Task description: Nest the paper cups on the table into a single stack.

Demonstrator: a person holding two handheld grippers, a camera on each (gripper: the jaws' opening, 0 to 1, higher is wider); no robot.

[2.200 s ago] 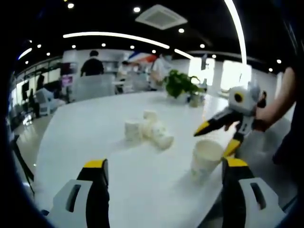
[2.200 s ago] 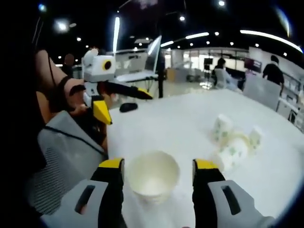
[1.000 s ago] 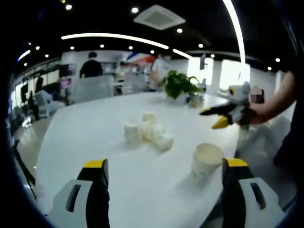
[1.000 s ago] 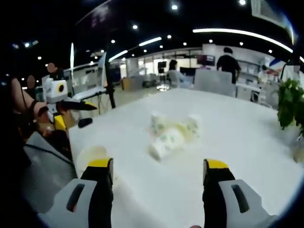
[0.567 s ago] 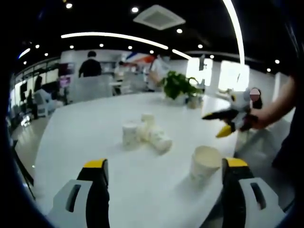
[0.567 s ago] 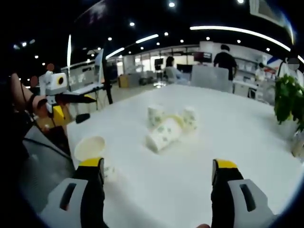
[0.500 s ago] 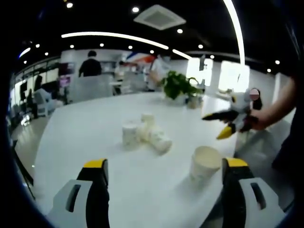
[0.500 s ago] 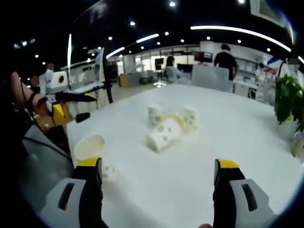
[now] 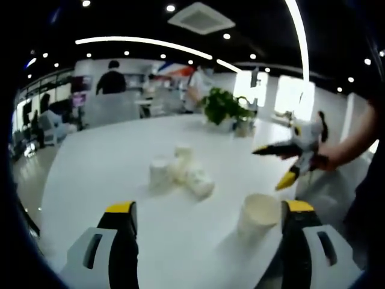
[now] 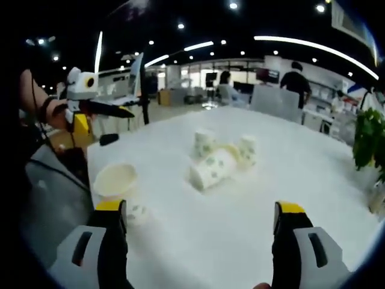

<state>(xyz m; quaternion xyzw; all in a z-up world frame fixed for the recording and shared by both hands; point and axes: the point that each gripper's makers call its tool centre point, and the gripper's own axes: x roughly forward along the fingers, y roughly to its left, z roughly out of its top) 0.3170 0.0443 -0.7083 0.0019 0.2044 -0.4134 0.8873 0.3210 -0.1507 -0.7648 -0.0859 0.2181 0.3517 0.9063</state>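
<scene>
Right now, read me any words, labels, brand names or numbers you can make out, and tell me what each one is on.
None can be read.
Paper cups: a green speckled print, no letters made out.
Upright cup near the table edge: same print, too blurred to read.
Background screens and walls: too small and blurred.

I see ceiling strip lights (image 9: pixel 144 41) glaring off the white table (image 9: pixel 108 156). Edges bend; everything looks soft and blurred.
</scene>
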